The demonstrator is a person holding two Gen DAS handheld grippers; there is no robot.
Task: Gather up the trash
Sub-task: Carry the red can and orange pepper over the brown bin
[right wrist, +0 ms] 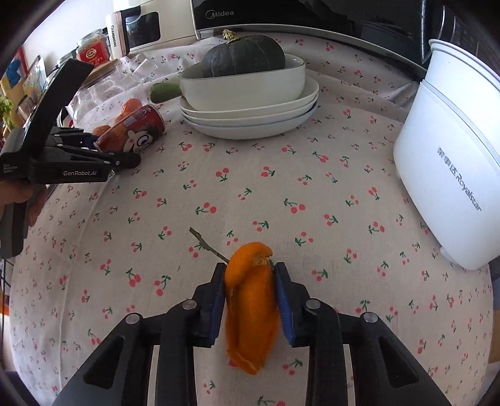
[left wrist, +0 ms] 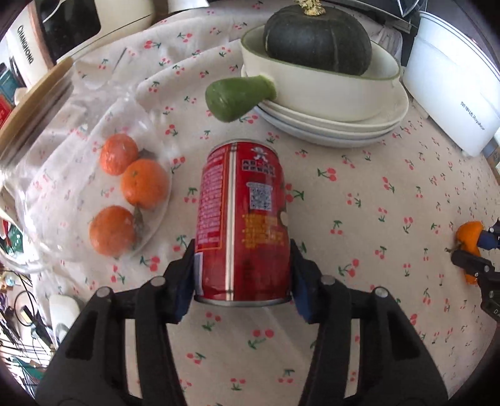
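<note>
- The red can (left wrist: 242,218) is clamped between the pads of the left gripper (left wrist: 242,265); both blue pads are pressed against its lower sides.
- In the right wrist view the can (right wrist: 131,132) is seen tilted over the cloth at the far left, held by the left gripper (right wrist: 103,150); whether its base touches the cloth cannot be told.
- The orange peel (right wrist: 251,306) is pinched by the right gripper (right wrist: 250,274), its jaws drawn nearly together on the folded skin.
- A thin green stem (right wrist: 206,245) is seen projecting from the peel's upper left, over the cloth.
- In the left wrist view the peel (left wrist: 468,237) and the right gripper (left wrist: 478,250) are glimpsed at the far right edge.
- The table is covered by a cherry-print cloth (left wrist: 359,218).
- Three tangerines (left wrist: 137,193) are seen in a clear bag just left of the can.
- A dark squash (left wrist: 315,37) is set in a white dish (left wrist: 312,93), which is stacked on plates (left wrist: 328,131) behind the can.
- A green handle (left wrist: 237,96) is seen jutting from the dish toward the can.
- A white cooker (right wrist: 453,150) stands at the right of the table, well apart from the peel.
- A microwave (right wrist: 250,15) is seen at the back edge.
</note>
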